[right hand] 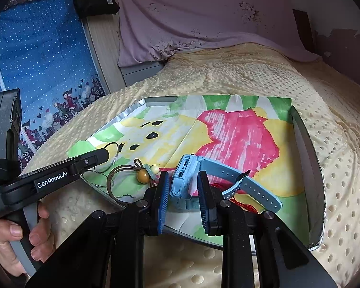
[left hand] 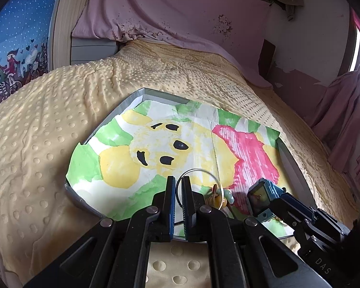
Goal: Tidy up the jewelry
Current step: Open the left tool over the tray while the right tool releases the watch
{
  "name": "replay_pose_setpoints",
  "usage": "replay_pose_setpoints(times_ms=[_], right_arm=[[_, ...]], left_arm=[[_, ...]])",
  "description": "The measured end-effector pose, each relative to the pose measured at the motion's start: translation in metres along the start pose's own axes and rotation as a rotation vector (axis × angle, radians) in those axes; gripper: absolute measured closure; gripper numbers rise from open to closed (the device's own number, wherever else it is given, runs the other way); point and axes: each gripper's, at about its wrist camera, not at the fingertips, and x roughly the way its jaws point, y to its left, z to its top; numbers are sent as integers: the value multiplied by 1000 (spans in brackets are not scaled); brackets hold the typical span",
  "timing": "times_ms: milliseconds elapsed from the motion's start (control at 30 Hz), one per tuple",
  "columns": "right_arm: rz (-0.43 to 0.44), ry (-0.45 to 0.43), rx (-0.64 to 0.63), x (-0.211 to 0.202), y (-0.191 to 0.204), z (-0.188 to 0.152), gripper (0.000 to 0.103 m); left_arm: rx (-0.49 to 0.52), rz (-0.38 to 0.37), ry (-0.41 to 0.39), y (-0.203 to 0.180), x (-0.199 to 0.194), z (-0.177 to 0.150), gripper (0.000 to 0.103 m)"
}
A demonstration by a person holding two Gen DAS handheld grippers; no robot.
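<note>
Placing step, I judge: with left gripper (left hand: pixel 179 187) clamped on the ring (left hand: pixel 196 176) and right gripper (right hand: pixel 183 184) gripping the watch (right hand: pixel 183 177) over the tray (right hand: pixel 307 148), next each of the 2 needs lowering and release.

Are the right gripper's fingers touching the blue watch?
Touching. The right wrist view shows the right gripper with both fingers pressed against the sides of the blue watch, above the tray.

Black grippers (right hand: pixel 181 187) — blue ribbed pads (right hand: pixel 164 201) (white "GenRobot.AI" lettering)
</note>
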Motion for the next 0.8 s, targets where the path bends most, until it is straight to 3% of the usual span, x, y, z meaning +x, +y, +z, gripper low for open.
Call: replay_pose_setpoints(times_ms=[167,300,400,500,600,667,733,800], right_arm=[[-12,-8,4,-6,-3,-1,79],[-20,-35,8,-17,-5,-2,64],[-38,-48,1,-27,-7,-2,63],[-49,-66,7,-38,-11,-3,54],[-57,-83,16,-51,-16,-3,51],[-60,-97,20,-60,-18,-4,46],[-65,-114,16,-69,-18,-5,41],[-72,-128,17,-79,-20,-6,38]], left_arm=[[-1,16,-6,0,-2,-1,98],[9,19,-24,-4,-9,-2,98],[19,29,-33,-8,-15,-4,98],[18,26,-34,-11,-21,-5,97],[14,36,-49,-14,-30,-9,76],[23,57,-85,-17,-40,-12,35],[31,77,-138,-21,-53,-15,25],[37,58,-147,-23,-61,-17,24]])
